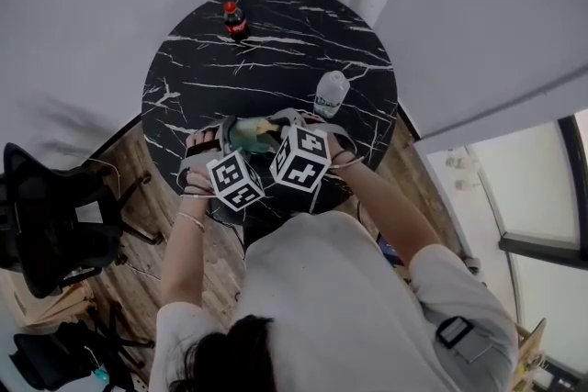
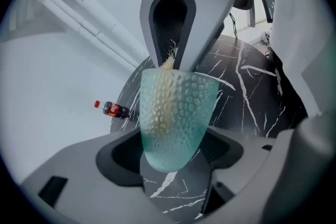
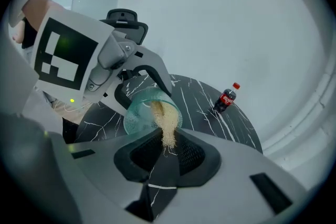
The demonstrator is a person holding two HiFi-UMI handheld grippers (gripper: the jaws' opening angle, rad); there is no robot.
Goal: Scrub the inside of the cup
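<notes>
- Scrubbing looks under way: the left claw point(image 2: 175, 153) grips the teal cup point(image 2: 176, 113) above the worktop point(image 1: 276, 60).
- The right claw point(image 3: 167, 152) pinches a straw-coloured scrubber point(image 3: 168, 126), its end inside the cup.
- The next move probably calls for twisting the scrubber around the inner wall.

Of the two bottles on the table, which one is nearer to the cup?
The clear bottle, close to the cup; the dark, red-capped cola bottle stands at the table's far edge.
</notes>
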